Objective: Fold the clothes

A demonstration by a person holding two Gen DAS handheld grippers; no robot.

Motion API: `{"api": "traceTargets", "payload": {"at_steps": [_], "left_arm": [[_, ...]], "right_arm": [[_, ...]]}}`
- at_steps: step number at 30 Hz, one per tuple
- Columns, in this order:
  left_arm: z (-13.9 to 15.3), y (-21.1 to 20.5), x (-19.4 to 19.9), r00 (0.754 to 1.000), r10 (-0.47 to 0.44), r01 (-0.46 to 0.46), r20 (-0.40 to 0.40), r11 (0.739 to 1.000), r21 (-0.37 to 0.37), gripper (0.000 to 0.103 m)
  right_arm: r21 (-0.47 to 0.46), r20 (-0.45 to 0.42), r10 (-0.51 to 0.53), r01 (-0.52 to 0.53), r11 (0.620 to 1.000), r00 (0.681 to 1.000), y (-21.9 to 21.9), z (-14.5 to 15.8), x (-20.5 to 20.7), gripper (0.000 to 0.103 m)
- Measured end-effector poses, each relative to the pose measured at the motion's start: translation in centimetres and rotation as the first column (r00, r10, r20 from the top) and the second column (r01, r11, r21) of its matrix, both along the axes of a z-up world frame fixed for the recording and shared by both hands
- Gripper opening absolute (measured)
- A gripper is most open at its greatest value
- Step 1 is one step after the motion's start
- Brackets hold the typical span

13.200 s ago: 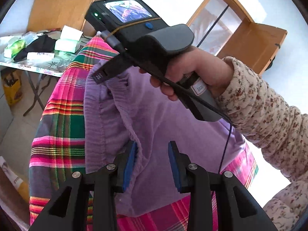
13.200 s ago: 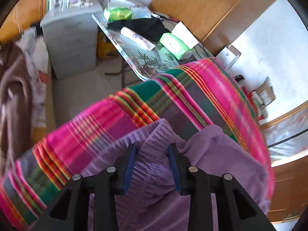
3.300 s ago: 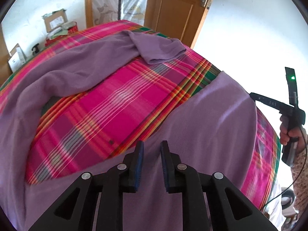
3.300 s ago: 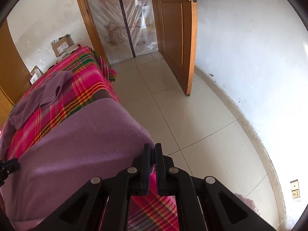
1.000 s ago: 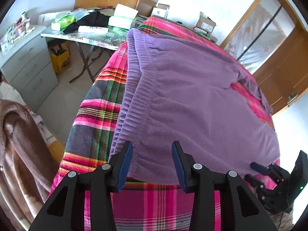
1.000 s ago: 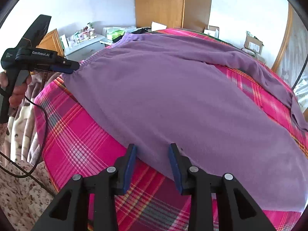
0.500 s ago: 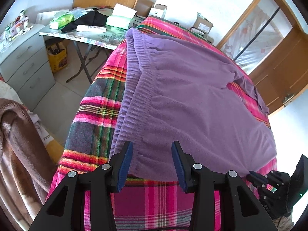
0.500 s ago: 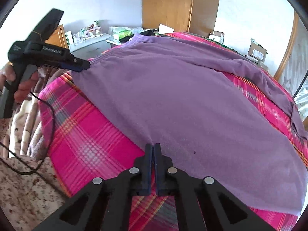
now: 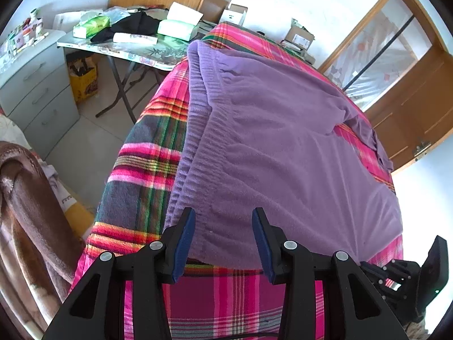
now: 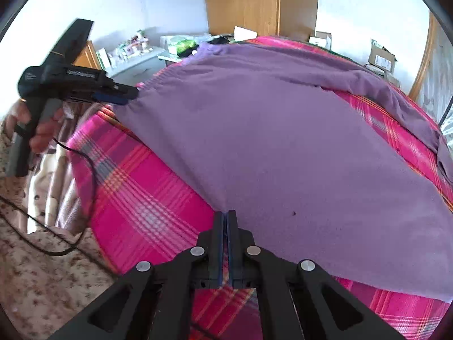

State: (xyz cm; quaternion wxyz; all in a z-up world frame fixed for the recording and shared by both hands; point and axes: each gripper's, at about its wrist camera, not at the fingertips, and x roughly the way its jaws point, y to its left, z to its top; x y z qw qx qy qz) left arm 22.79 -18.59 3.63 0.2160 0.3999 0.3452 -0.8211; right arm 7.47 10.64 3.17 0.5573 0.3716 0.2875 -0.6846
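A purple garment [image 9: 277, 153] lies spread flat on a bed with a pink plaid cover [image 9: 226, 297], its ribbed waistband running along the left side. My left gripper [image 9: 222, 238] is open, its blue pads on either side of the garment's near corner edge. In the right wrist view the same left gripper [image 10: 131, 94] sits at that corner, held by a hand [image 10: 42, 130]. My right gripper [image 10: 225, 216] is shut on the near edge of the purple garment [image 10: 283, 141]. In the left wrist view the right gripper [image 9: 366, 266] shows at the lower right.
A folding table [image 9: 133, 52] with tissue packs and a black cloth stands beyond the bed. A grey drawer unit [image 9: 36, 90] and a brown blanket [image 9: 25, 198] are at the left. A wooden door [image 9: 410, 107] is at the right, and a floral sleeve [image 10: 42, 283] near the bed edge.
The right gripper went from open to shut on the garment's near edge about half a second ago and has stayed shut. The left gripper stays open at the corner, barely shifted.
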Motion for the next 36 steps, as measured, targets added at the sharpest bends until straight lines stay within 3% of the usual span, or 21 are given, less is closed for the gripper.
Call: {"api": "traceTargets", "payload": {"at_steps": [9, 12, 15, 24, 30, 36], "left_arm": [[1.2, -2.5, -1.7, 0.999, 0.014, -0.014, -0.033, 1.000, -0.005, 0.043], [1.6, -3.4, -3.1, 1.000, 0.005, -0.006, -0.024, 1.000, -0.009, 0.043], [1.6, -4.3, -4.6, 1.000, 0.001, -0.001, -0.002, 1.000, -0.020, 0.043], [0.7, -8.4, -8.3, 0.995, 0.059, -0.059, 0.082, 0.998, -0.002, 0.044], [2.4, -7.8, -10.3, 0.997, -0.002, 0.005, 0.072, 0.999, -0.043, 0.044], [6.0, -6.3, -13.3, 0.993, -0.104, 0.109, 0.048, 0.989, -0.097, 0.044]], "right_arm": [[0.032, 0.075, 0.000, -0.003, 0.999, 0.997, -0.7, -0.3, -1.1, 0.004], [0.008, 0.165, 0.008, -0.009, 1.000, 0.986, -0.5, 0.3, -1.8, 0.004], [-0.020, 0.181, -0.013, 0.017, 1.000, 0.983, -0.2, 1.2, -2.5, 0.010], [-0.061, 0.232, -0.165, 0.184, 0.981, 0.959, 1.0, 2.6, -6.7, 0.016], [-0.075, 0.211, -0.308, 0.329, 0.941, 0.928, 2.0, 3.9, -11.7, 0.021], [-0.083, 0.172, -0.447, 0.465, 0.881, 0.878, 3.4, 5.8, -17.5, 0.021]]}}
